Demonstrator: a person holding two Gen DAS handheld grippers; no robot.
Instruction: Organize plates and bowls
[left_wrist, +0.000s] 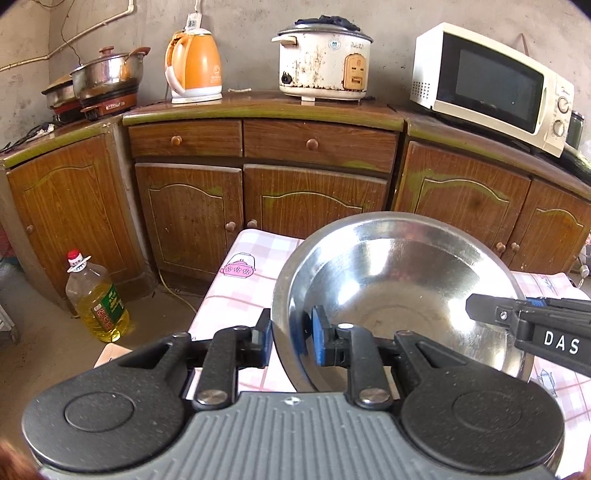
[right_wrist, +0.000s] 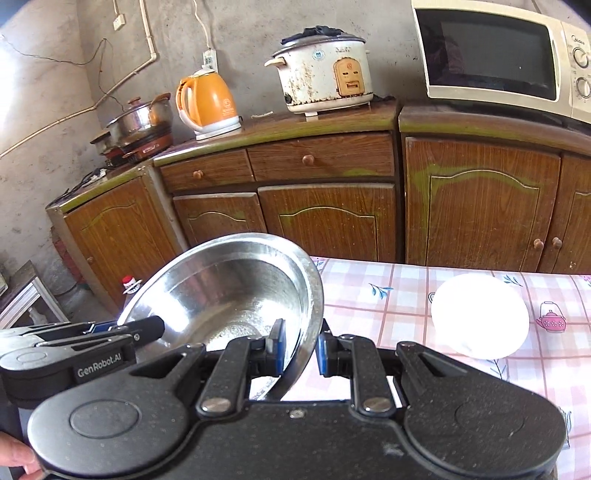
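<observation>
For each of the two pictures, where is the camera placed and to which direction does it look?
Left wrist: on the left gripper, looking forward and down at the steel bowl and cabinets; the right gripper enters at the right edge.
Right wrist: on the right gripper, same direction, with a white bowl on the table; a fingertip shows bottom left.
Shared: the bowl, each gripper clamped on its rim; kettle, rice cooker, microwave.
</observation>
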